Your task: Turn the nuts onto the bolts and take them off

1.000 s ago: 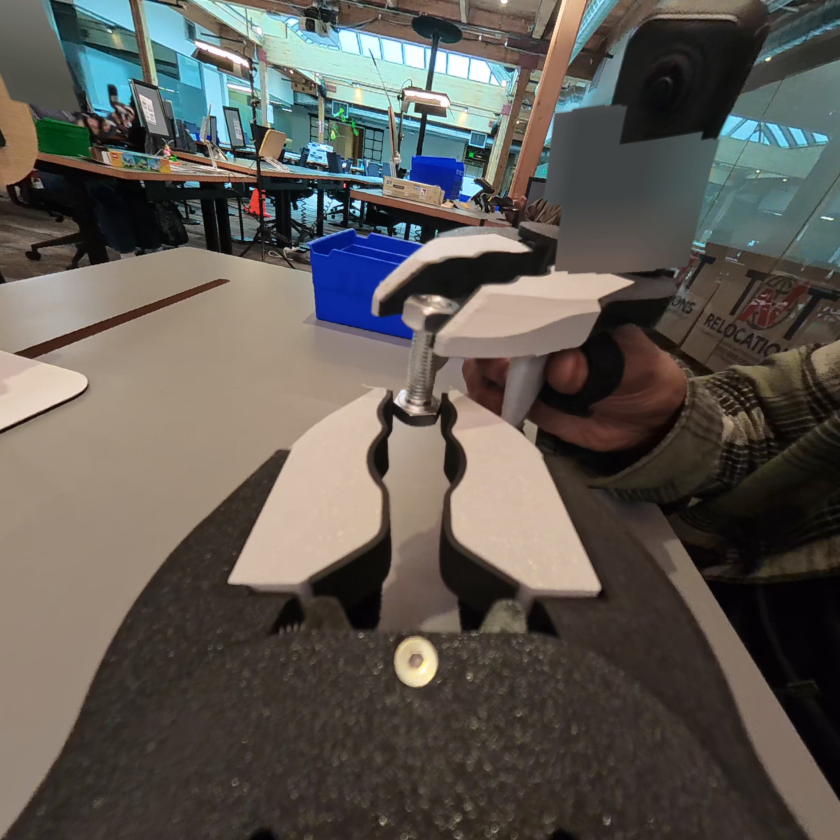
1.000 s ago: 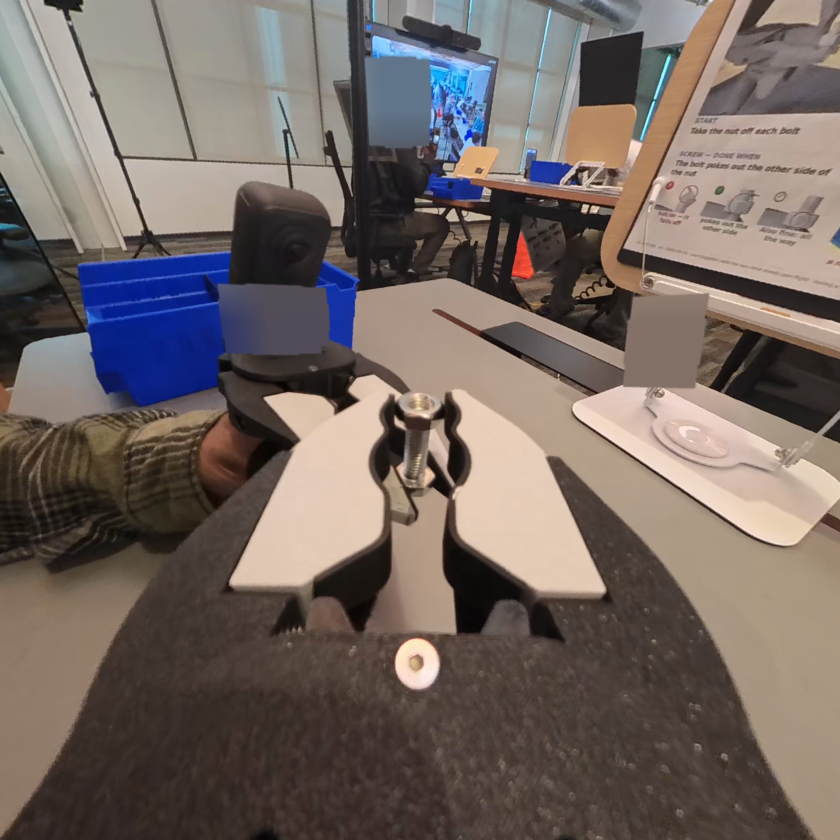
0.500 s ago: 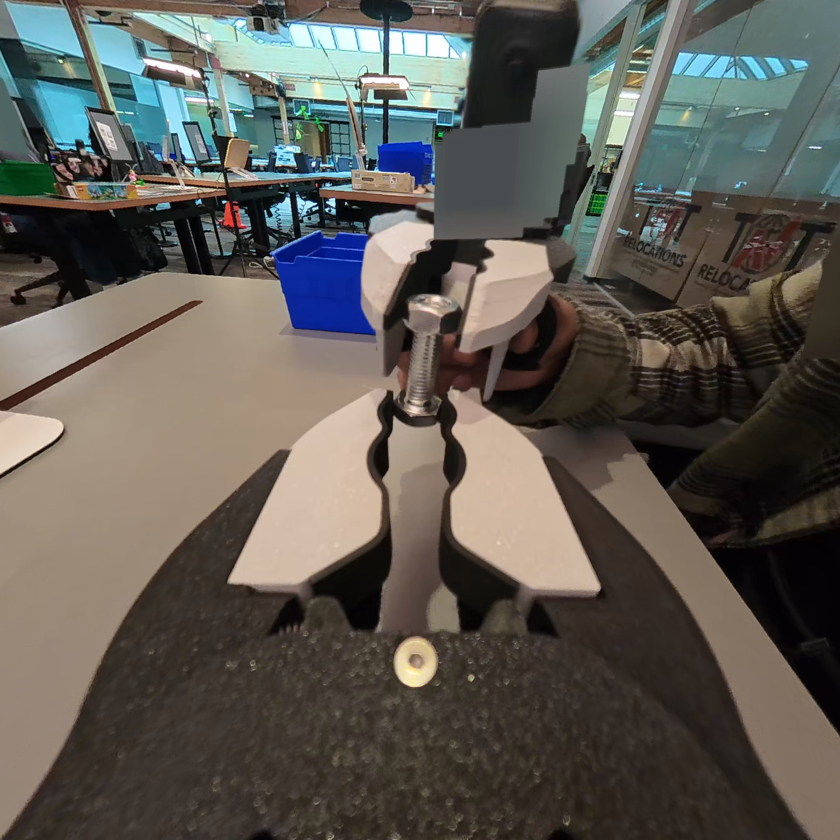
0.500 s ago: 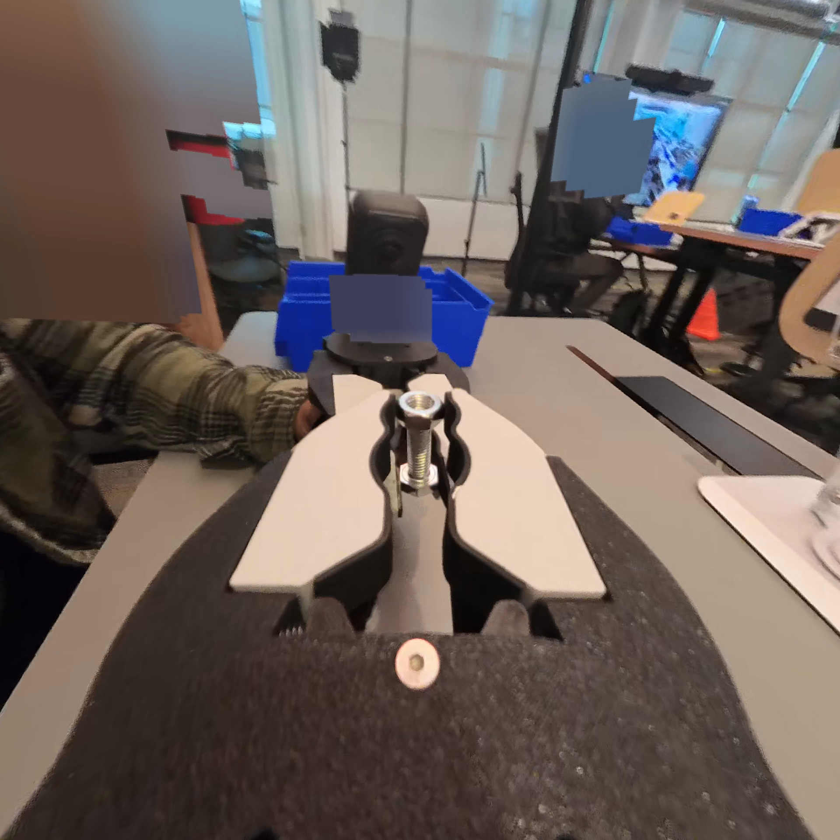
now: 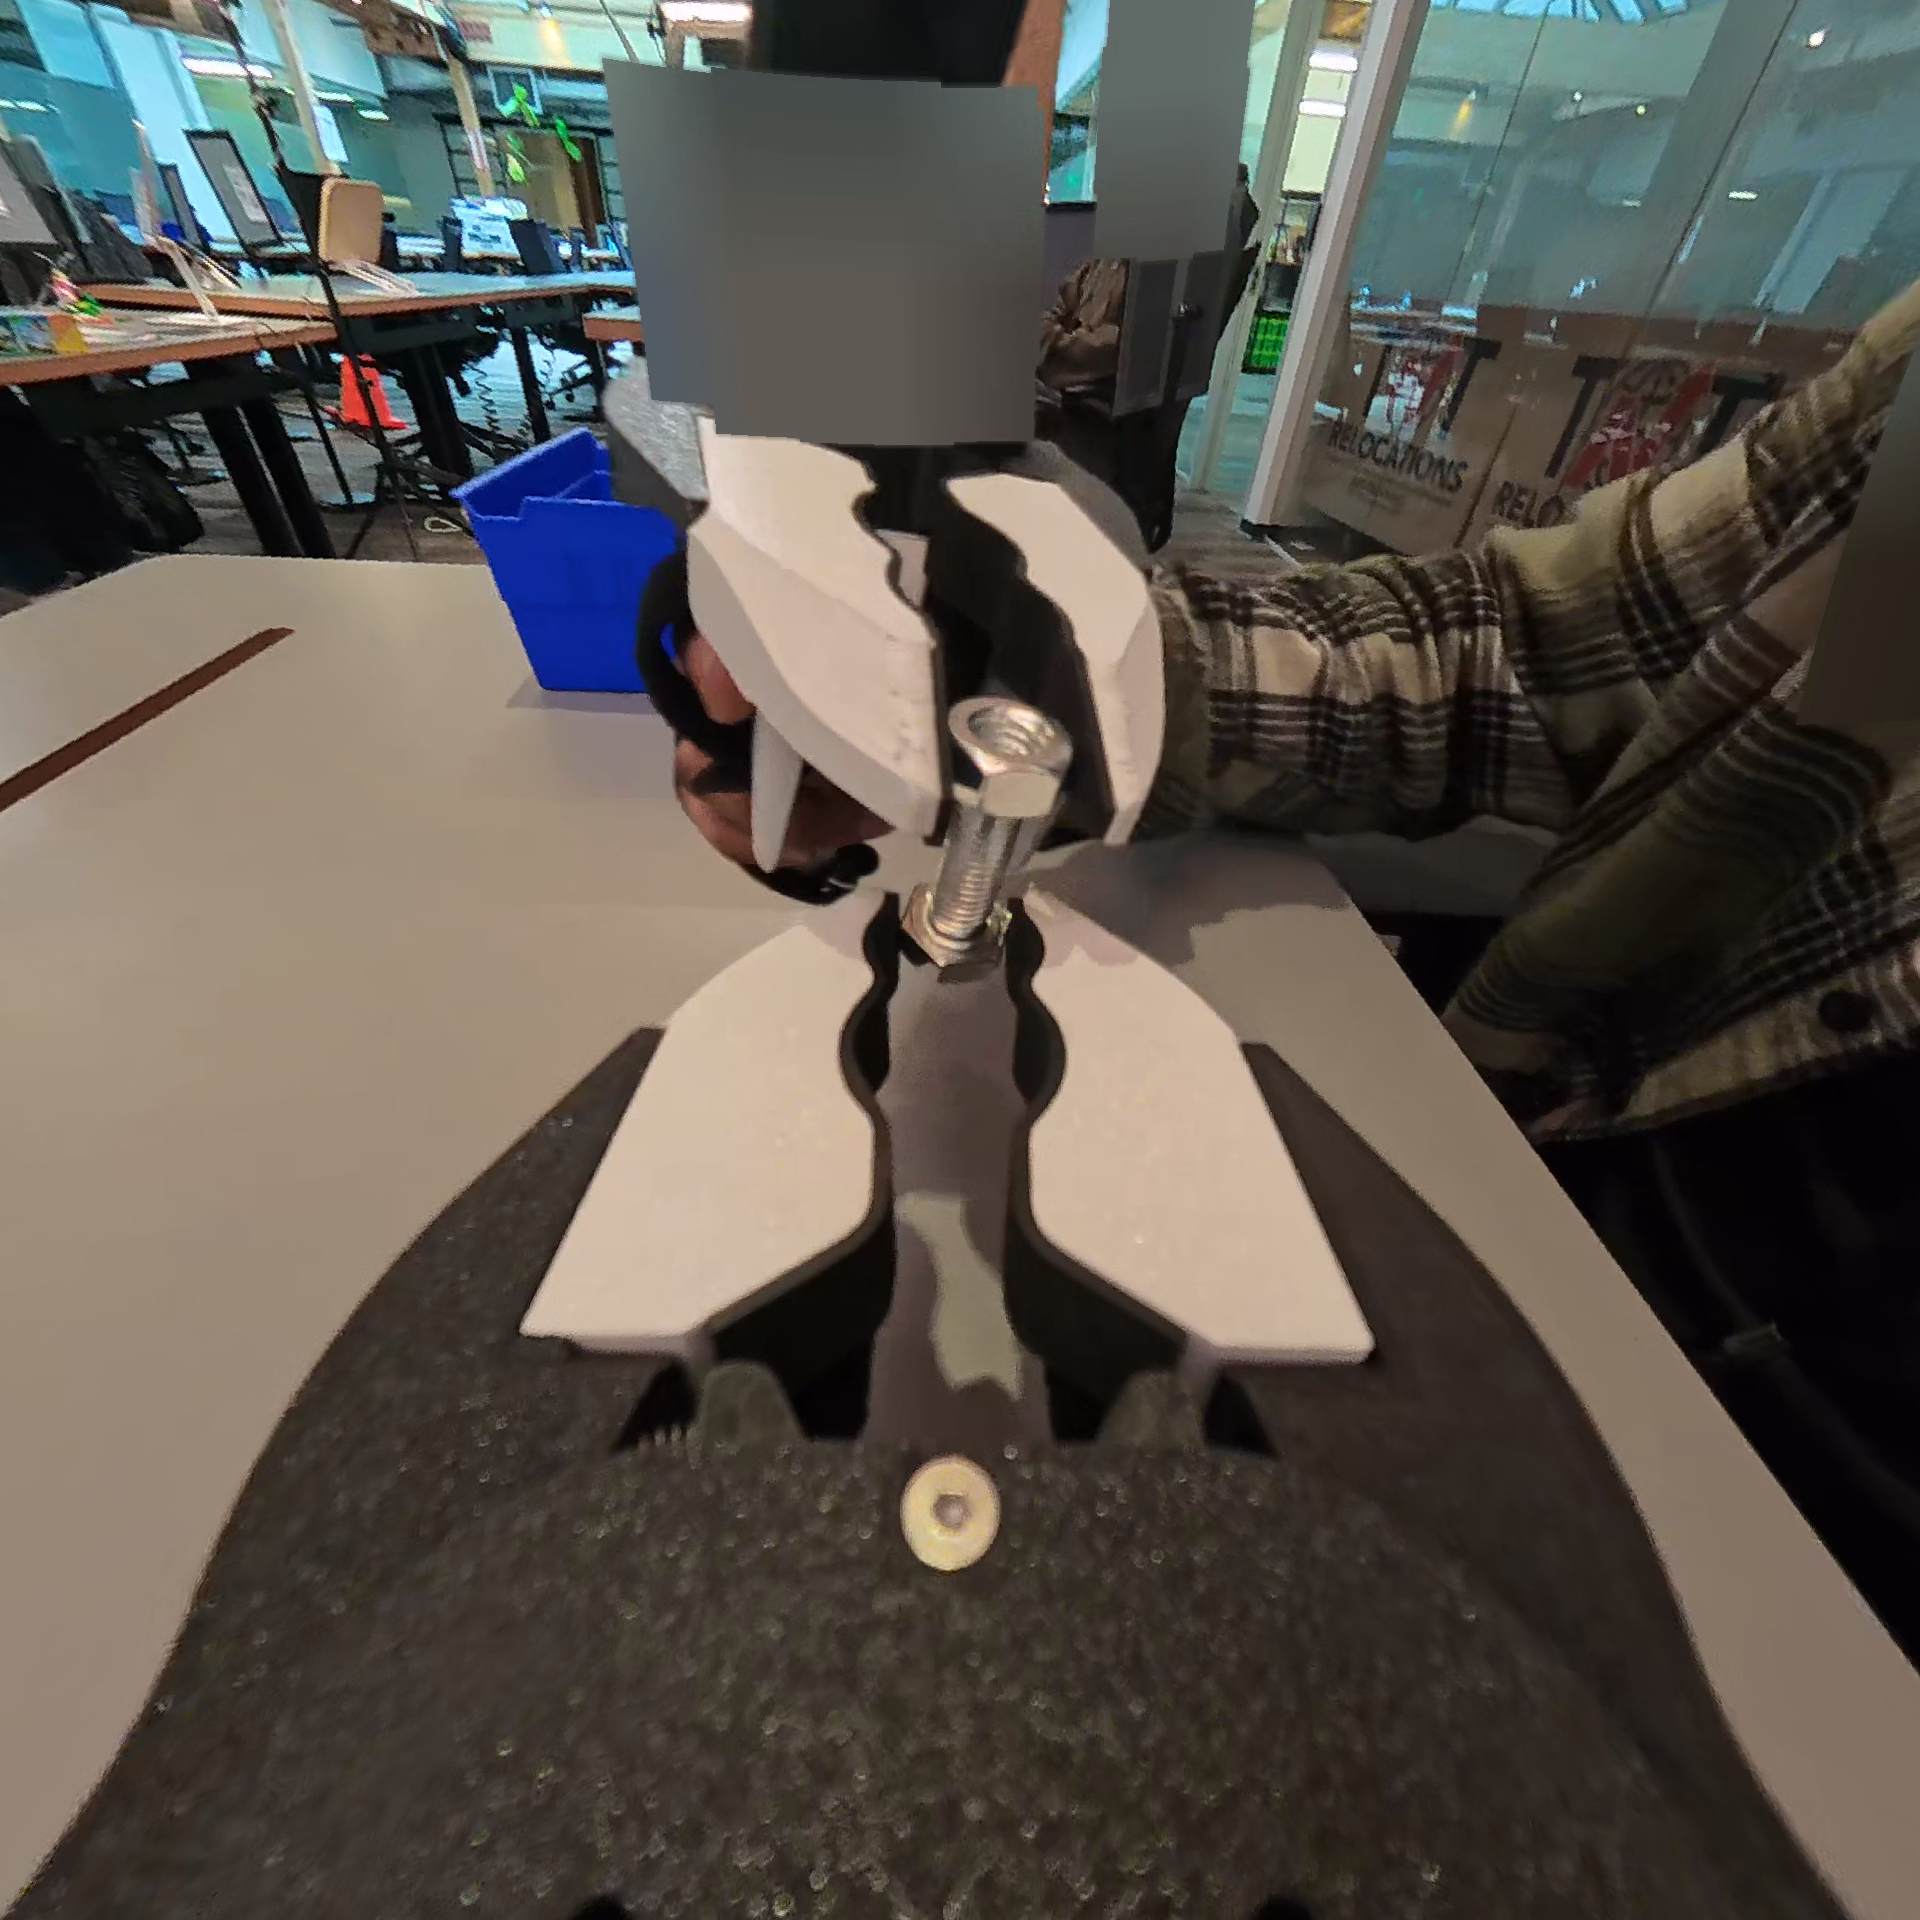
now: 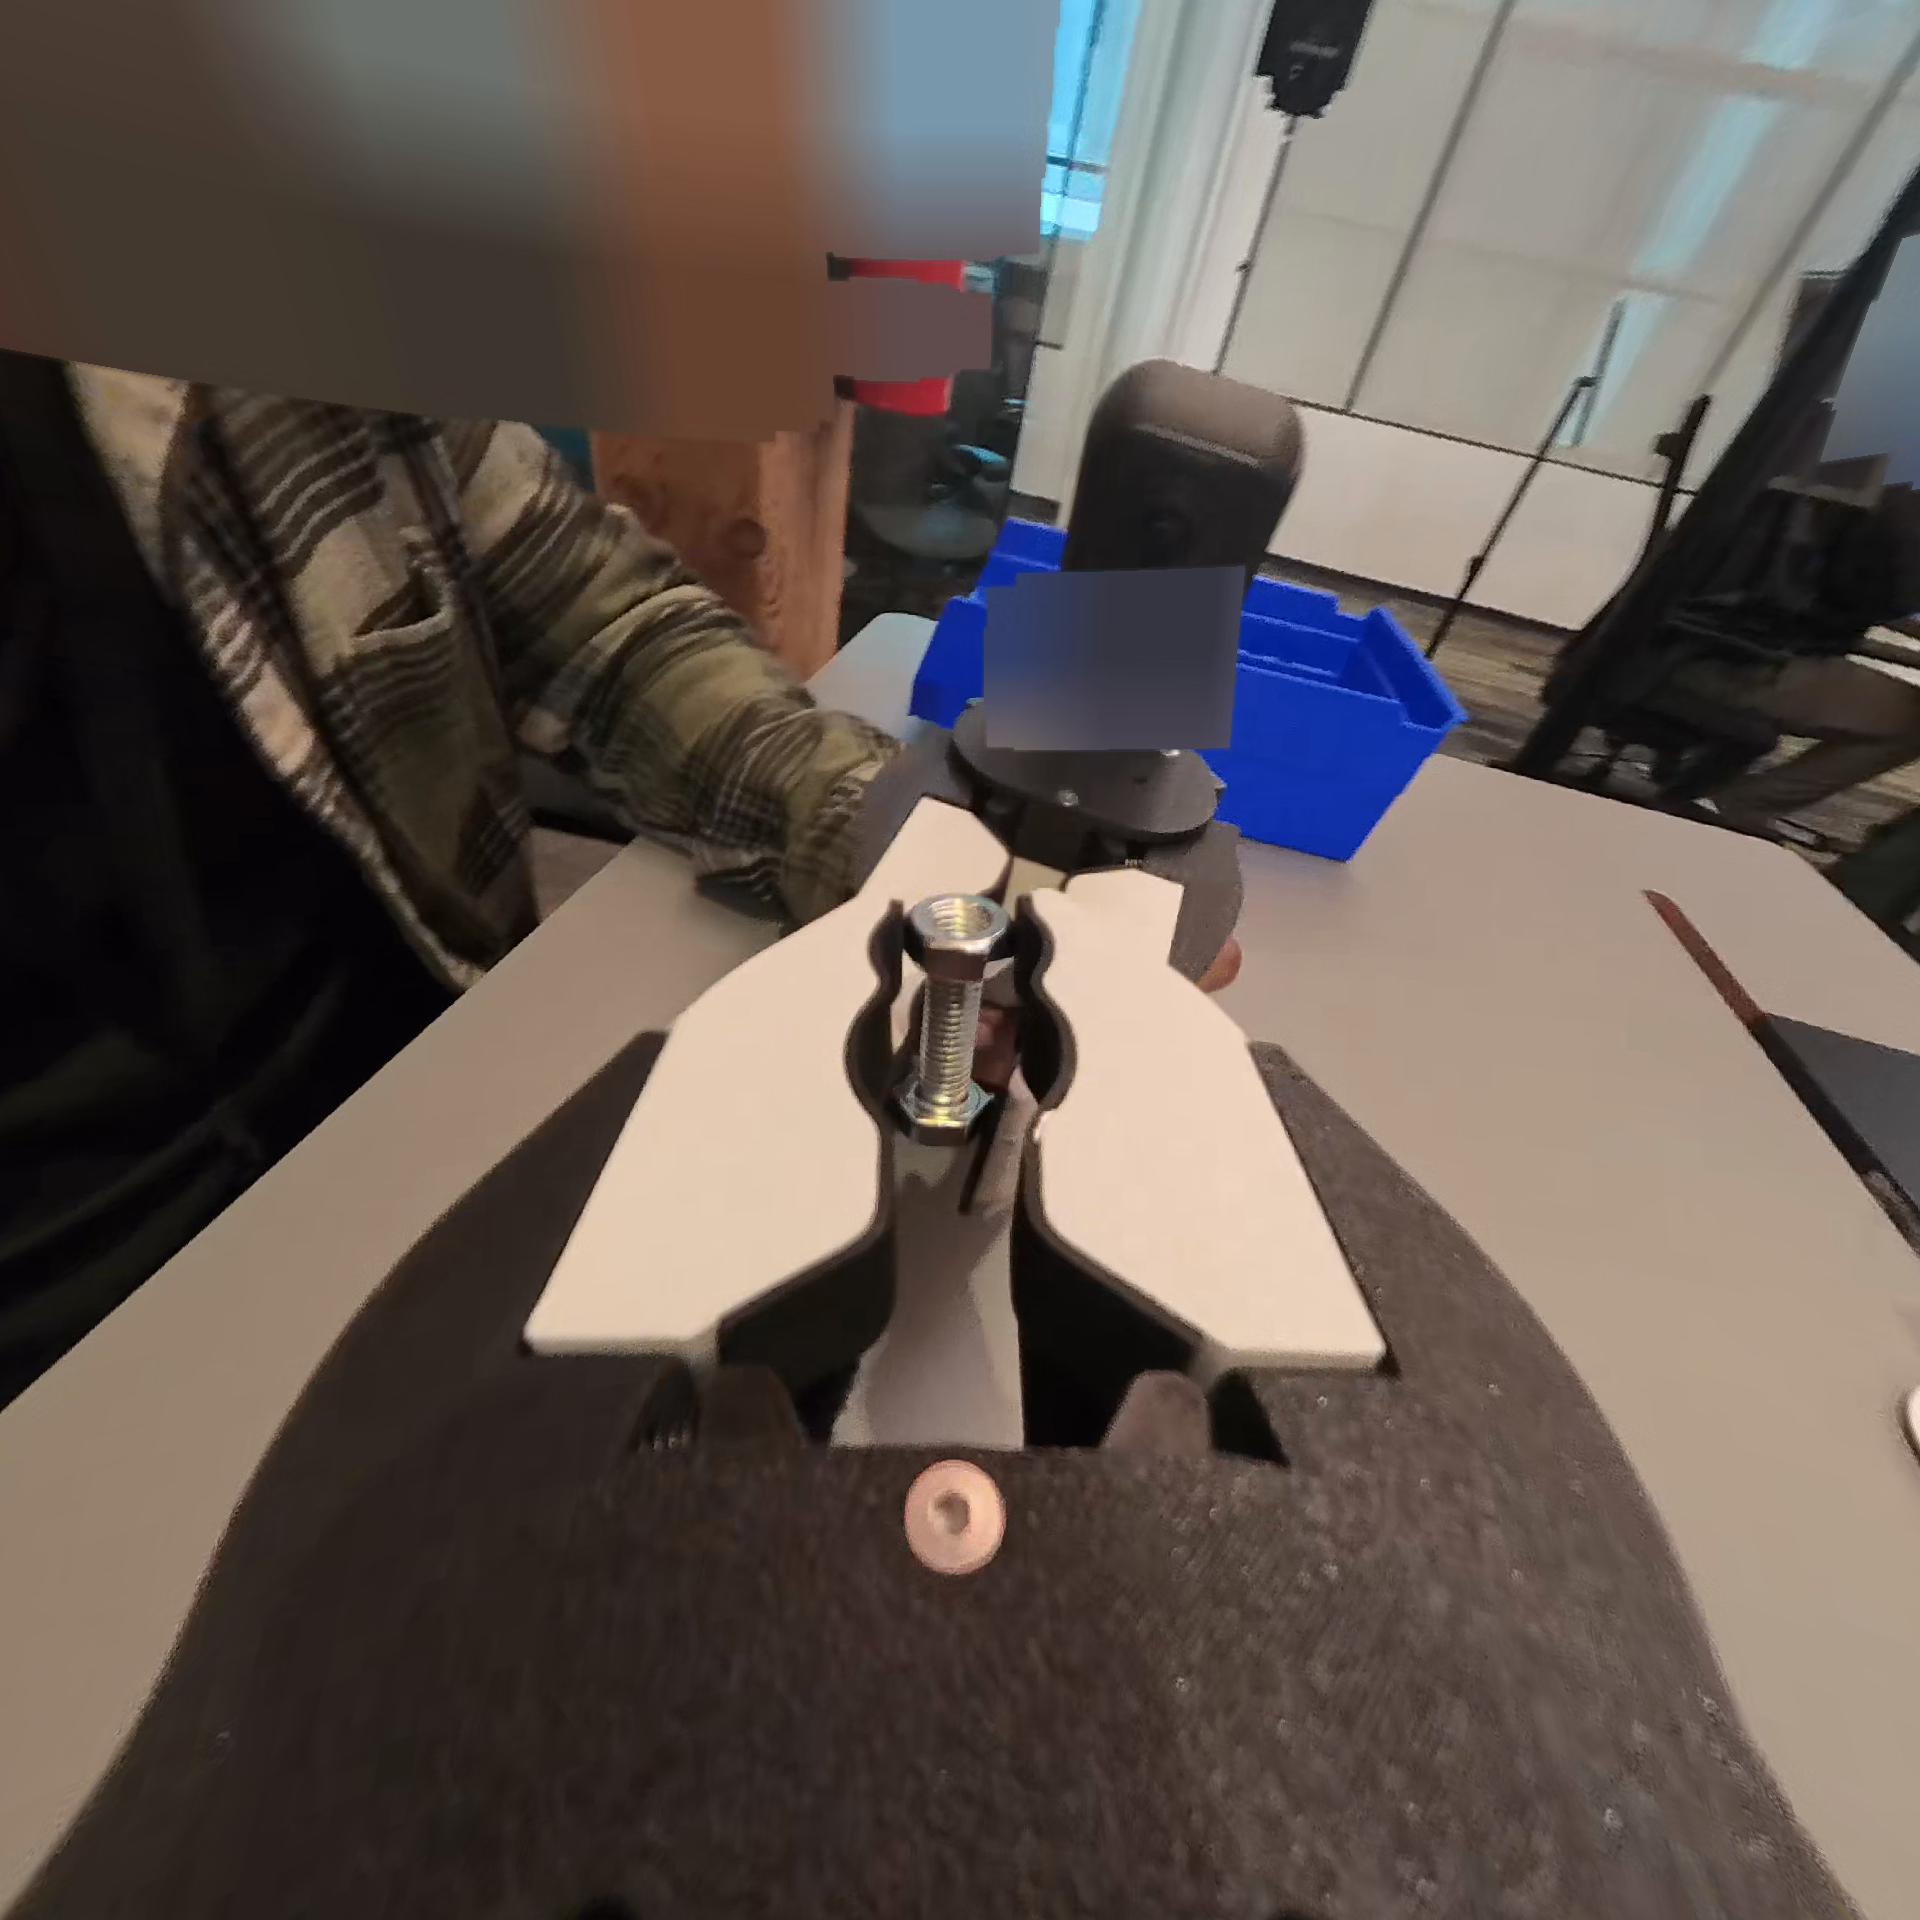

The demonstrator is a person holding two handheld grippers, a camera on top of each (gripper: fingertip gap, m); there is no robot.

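A silver bolt (image 5: 982, 842) stands nearly upright above the grey table (image 5: 364, 935), leaning a little to the right. My left gripper (image 5: 956, 940) is shut on the hex nut (image 5: 954, 935) at the bolt's lower end. My right gripper (image 6: 954, 940) is shut on the bolt's upper hex end (image 6: 954, 928). In the left wrist view the right gripper (image 5: 1003, 769) comes from behind and above the bolt. In the right wrist view the nut (image 6: 940, 1107) sits low on the thread (image 6: 945, 1029), with the left gripper's fingers (image 6: 1132, 914) beyond it.
A blue bin (image 5: 571, 592) stands on the table behind the grippers; it also shows in the right wrist view (image 6: 1340, 727). The person's plaid sleeves (image 5: 1455, 686) reach in from the right. The table's edge (image 5: 1558, 1195) runs close on the right. A dark pad (image 6: 1860, 1112) lies far right. The gap from one gripper's tips to the other's is roughly 5 cm.
My right gripper has swung around the bolt's axis with the upper end in its grip, from the right side to behind it. The bolt now leans slightly right. My left gripper kept hold of the nut.
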